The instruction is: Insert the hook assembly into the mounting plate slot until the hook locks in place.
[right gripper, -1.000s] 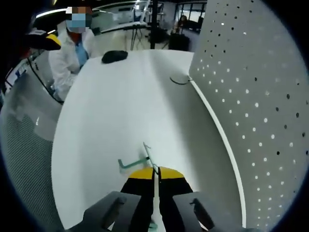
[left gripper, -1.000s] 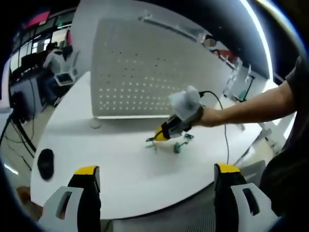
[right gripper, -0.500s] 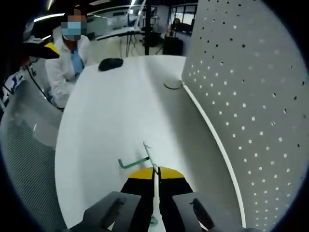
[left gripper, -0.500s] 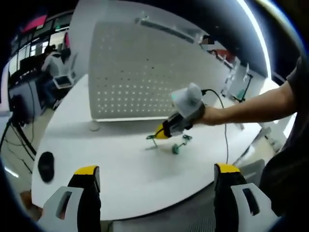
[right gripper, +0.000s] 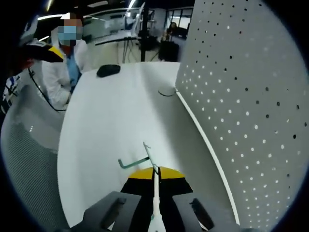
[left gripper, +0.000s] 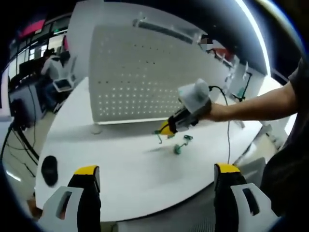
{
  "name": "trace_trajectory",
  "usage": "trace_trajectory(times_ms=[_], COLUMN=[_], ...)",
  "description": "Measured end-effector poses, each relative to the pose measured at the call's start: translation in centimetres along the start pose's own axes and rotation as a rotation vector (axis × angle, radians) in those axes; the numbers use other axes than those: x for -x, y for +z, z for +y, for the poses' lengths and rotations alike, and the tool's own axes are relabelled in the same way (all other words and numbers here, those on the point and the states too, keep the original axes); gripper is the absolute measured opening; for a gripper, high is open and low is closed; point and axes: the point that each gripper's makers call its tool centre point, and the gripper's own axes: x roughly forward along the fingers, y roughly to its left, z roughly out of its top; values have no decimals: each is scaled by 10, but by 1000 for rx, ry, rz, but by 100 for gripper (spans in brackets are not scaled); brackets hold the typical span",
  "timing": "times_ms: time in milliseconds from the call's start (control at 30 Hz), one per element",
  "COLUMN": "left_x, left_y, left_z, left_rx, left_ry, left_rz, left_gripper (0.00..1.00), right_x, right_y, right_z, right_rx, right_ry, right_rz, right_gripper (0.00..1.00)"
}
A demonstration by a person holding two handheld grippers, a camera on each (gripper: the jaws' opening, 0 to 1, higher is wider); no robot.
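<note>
The hook (right gripper: 140, 159) was clenched in the right gripper (right gripper: 154, 175) near the pegboard (right gripper: 251, 96), awaiting insertion; the left gripper (left gripper: 157, 176) was held released.

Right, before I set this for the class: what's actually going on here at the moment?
A person is working at a white table with a gripper in each hand. The right gripper is shut on a green wire hook and holds it above the table, beside the upright perforated panel but not in it. A second green hook lies on the table. The left gripper is open and holds nothing.
</note>
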Motion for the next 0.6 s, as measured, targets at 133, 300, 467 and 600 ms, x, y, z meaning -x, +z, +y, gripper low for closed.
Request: trace_trajectory(times_ms=[133, 300, 467, 600], left_x=[3, 2, 1, -1], left_y=[5, 4, 8, 16], left_z=[4, 5, 9, 12], left_rx=[-1, -16, -22, -30], left_ry=[11, 8, 15, 4], left_rz=[-23, -15, -30, -65], left_gripper=[100, 100, 100, 98], right_x=[9, 17, 31, 40], right_y=[3, 5, 14, 15], right_z=[-3, -3, -1, 0], right_rx=[-19, -33, -80, -100], right_ry=[-12, -16, -7, 2], right_rz=[-21, -35, -85, -108], right_gripper=[0, 0, 0, 0])
